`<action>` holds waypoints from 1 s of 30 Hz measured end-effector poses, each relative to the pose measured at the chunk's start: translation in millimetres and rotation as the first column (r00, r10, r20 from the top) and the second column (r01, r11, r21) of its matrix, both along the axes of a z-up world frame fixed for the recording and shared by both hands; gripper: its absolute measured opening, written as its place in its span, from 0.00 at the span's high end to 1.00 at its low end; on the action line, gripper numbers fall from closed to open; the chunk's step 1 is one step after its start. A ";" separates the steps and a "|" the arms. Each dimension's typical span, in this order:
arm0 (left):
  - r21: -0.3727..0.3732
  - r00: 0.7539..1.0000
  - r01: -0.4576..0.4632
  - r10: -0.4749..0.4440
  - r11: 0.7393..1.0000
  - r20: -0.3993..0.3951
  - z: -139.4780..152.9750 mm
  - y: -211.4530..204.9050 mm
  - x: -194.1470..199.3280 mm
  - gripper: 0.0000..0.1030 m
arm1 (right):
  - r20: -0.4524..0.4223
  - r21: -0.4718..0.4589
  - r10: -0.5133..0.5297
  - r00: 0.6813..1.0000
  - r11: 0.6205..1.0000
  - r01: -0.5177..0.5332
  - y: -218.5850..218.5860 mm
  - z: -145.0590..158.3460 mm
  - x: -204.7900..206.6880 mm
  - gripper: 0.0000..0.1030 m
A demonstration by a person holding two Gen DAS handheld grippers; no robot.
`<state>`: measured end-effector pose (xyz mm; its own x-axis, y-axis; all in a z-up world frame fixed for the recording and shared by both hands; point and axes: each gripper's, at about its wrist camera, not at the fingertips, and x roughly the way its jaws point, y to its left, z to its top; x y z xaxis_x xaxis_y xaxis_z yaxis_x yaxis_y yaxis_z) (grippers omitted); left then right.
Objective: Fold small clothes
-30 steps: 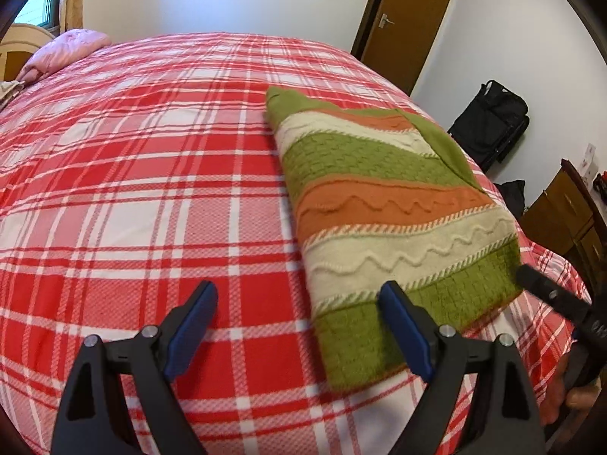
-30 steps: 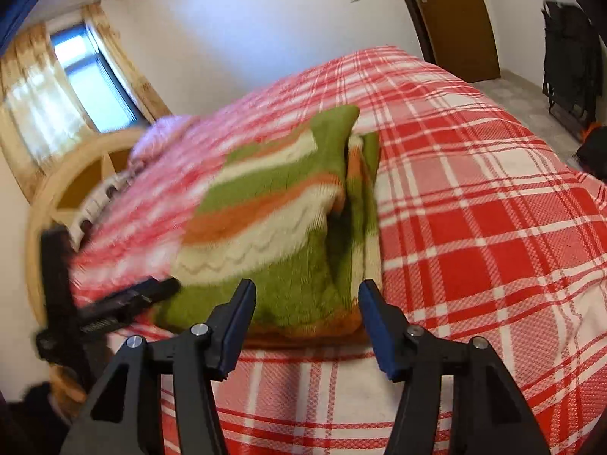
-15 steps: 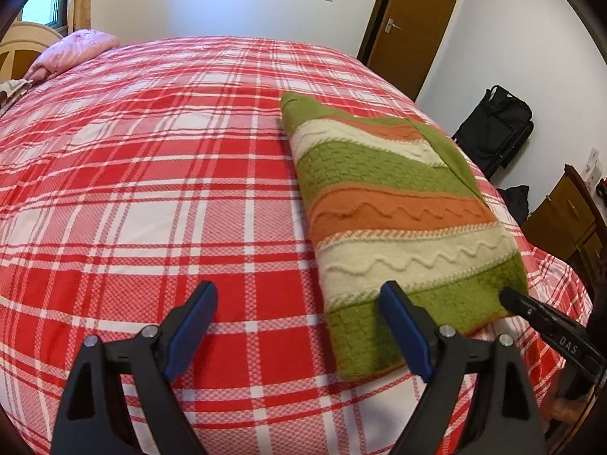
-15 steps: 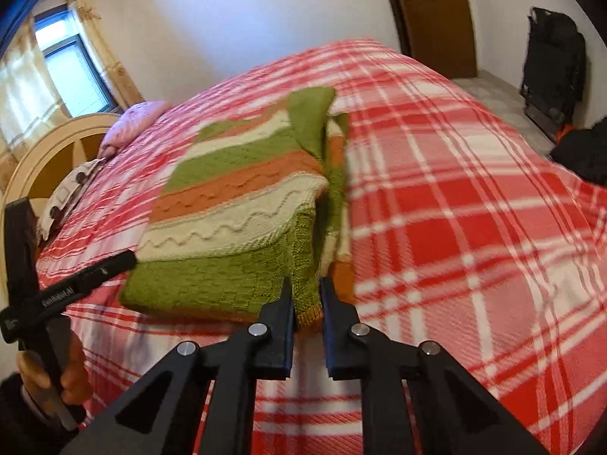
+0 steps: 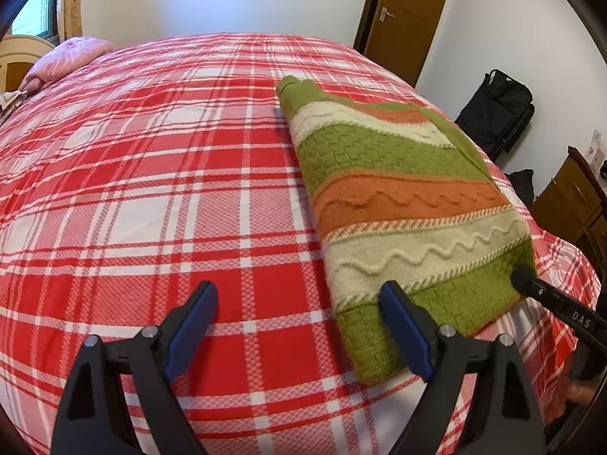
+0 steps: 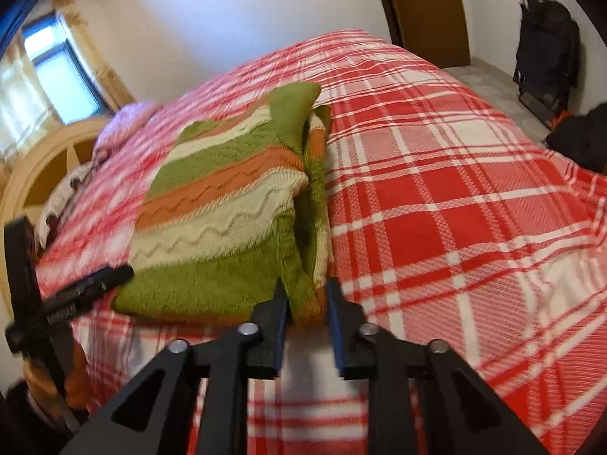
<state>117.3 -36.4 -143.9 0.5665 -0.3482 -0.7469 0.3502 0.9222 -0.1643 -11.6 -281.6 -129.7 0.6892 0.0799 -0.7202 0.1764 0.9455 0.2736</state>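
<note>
A folded knit sweater (image 5: 402, 204) with green, orange and cream stripes lies on the red plaid bed; it also shows in the right wrist view (image 6: 227, 220). My left gripper (image 5: 299, 326) is open and empty, with its right finger over the sweater's near left corner. My right gripper (image 6: 306, 299) is shut on the sweater's near right corner, pinching the stacked layers at the hem. The right gripper's finger (image 5: 531, 288) shows at the sweater's edge in the left wrist view. The left gripper (image 6: 95, 284) shows at the sweater's left in the right wrist view.
The bed (image 5: 151, 189) has a pink pillow (image 5: 68, 57) and a wooden headboard (image 6: 49, 167) at its far end. A brown door (image 5: 409, 11), a black bag (image 5: 497, 110) and a wooden dresser (image 5: 573, 197) stand beyond the bed's right side.
My right gripper closed from open onto the sweater's near corner. The left gripper stayed open and drifted slightly left, away from the sweater.
</note>
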 end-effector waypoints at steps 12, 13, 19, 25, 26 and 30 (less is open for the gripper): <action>0.052 0.995 -0.042 0.037 0.998 0.091 37.8 -16.9 46.5 0.13 | 0.102 -0.201 0.115 0.988 0.975 -0.092 27.3 54.1 115.3 0.77; 0.060 0.995 -0.048 0.042 0.997 0.089 38.1 -21.4 53.2 0.13 | 0.091 -0.216 0.111 0.990 0.972 -0.089 24.8 51.0 128.2 0.77; 0.080 0.994 -0.075 0.068 0.994 0.089 36.5 -39.2 87.0 0.13 | -0.015 -0.162 0.110 0.994 0.981 -0.111 -2.7 16.5 184.4 0.77; 0.089 0.995 -0.104 0.102 0.991 0.021 17.2 -57.7 117.6 0.12 | -0.023 -0.186 0.093 0.995 0.978 -0.096 -6.9 8.1 197.5 0.77; 0.094 0.994 -0.107 0.107 0.990 0.010 14.6 -60.4 120.9 0.07 | -0.025 -0.177 0.085 0.996 0.980 -0.088 -8.8 7.3 201.0 0.77; 0.097 0.993 -0.117 0.118 0.988 -0.008 9.0 -62.0 130.0 0.00 | -0.010 -0.097 0.038 0.999 0.995 -0.039 -23.1 2.4 209.6 0.76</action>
